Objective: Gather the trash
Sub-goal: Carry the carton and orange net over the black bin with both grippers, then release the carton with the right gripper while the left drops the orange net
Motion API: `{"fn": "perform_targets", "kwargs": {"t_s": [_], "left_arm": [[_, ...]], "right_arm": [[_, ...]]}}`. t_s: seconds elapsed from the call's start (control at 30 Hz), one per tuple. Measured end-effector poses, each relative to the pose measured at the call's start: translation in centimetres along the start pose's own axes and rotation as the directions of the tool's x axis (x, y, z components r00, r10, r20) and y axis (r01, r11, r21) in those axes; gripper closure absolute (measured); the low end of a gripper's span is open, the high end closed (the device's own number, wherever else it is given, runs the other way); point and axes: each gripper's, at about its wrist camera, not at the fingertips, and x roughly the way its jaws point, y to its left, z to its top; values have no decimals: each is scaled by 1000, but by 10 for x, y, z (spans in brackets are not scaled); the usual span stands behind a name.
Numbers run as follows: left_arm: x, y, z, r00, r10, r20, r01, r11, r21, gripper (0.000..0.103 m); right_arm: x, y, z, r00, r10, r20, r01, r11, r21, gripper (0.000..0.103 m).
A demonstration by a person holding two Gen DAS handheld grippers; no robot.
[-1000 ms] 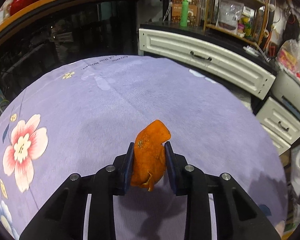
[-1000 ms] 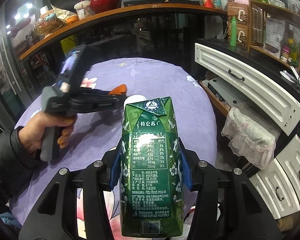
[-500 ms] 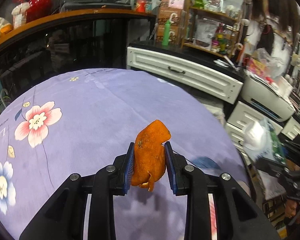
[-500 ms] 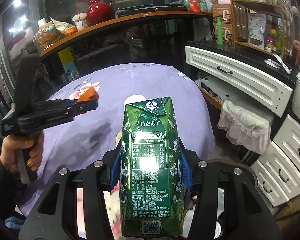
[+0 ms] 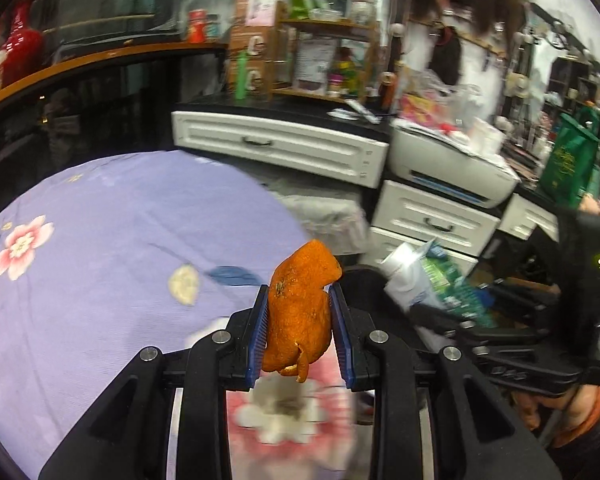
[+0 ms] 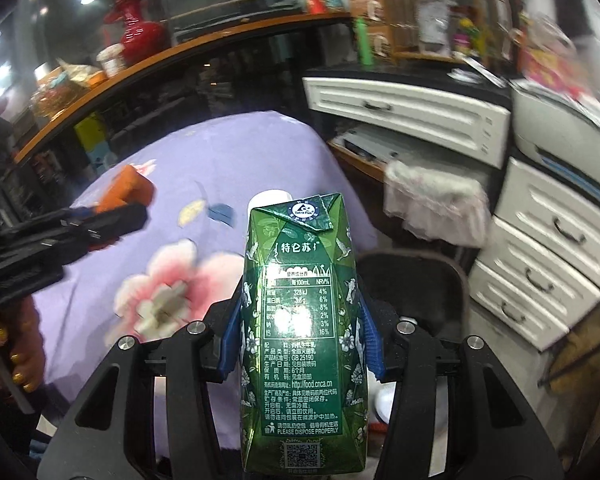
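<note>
Beyond the purple flowered tablecloth (image 5: 100, 240) stand white drawers (image 5: 276, 148) and cluttered shelves (image 5: 324, 60).

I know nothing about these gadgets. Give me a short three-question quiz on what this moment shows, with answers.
1. True or false: the left gripper is shut on a curled orange fruit peel.
2. What does the right gripper hold? A) a red vase B) a green printed milk carton C) a white cup
3. Fill in: the round table's cloth is ____ with pink flowers.

Key: 1 true; 2 B; 3 purple.
</note>
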Motion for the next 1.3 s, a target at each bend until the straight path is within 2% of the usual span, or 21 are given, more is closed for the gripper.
{"fn": "perform_targets", "kwargs": {"t_s": [0.17, 0.3, 0.8, 0.9, 0.93, 1.1, 1.3], "left_arm": [[9, -34, -4, 998, -55, -18, 56, 997, 45, 74], [22, -55, -11, 994, -99, -54, 102, 993, 61, 74], [60, -79, -31, 981, -110, -159, 123, 989, 78, 74], [63, -81, -33, 980, -109, -168, 124, 989, 83, 74], [64, -82, -33, 979, -108, -170, 124, 989, 84, 74], [67, -81, -33, 978, -109, -178, 125, 989, 83, 74], [73, -88, -33, 977, -109, -184, 130, 986, 106, 74]], "right_arm": [[10, -28, -20, 998, -45, -44, 47, 998, 46, 54], [36, -50, -32, 994, -62, -93, 69, 995, 74, 54], [122, -92, -55, 975, -48, -218, 83, 984, 155, 53], [119, -95, -56, 977, -62, -205, 96, 982, 161, 44], [117, -95, -55, 978, -67, -195, 99, 982, 159, 37], [93, -91, -51, 985, -93, -146, 114, 983, 142, 36], [45, -98, -54, 988, -135, -73, 146, 976, 164, 36]]}}
